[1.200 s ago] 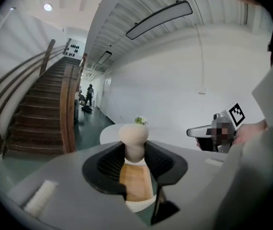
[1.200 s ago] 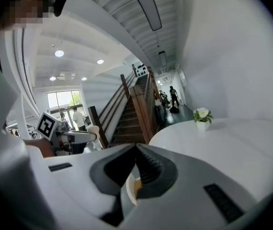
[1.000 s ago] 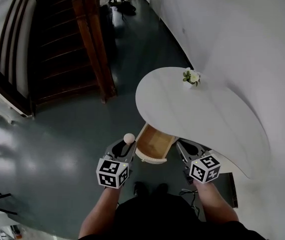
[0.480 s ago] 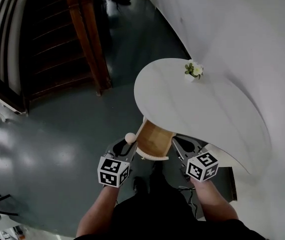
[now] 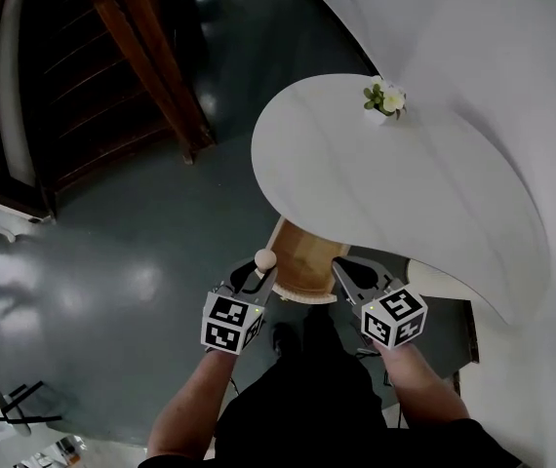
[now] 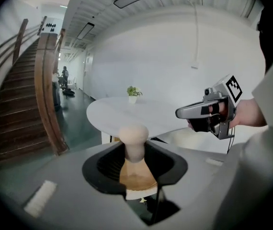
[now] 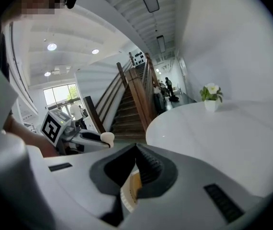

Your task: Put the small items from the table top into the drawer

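The desk hides part of the drawer. Our left fingers grip a wooden peg, right fingers closed empty; both sank nearer.

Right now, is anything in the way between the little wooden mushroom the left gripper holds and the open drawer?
No, nothing visible. The left gripper holds the pale wooden mushroom-shaped knob beside the open wooden drawer; its pulled-out part is uncovered, and the right gripper sits at its other side.
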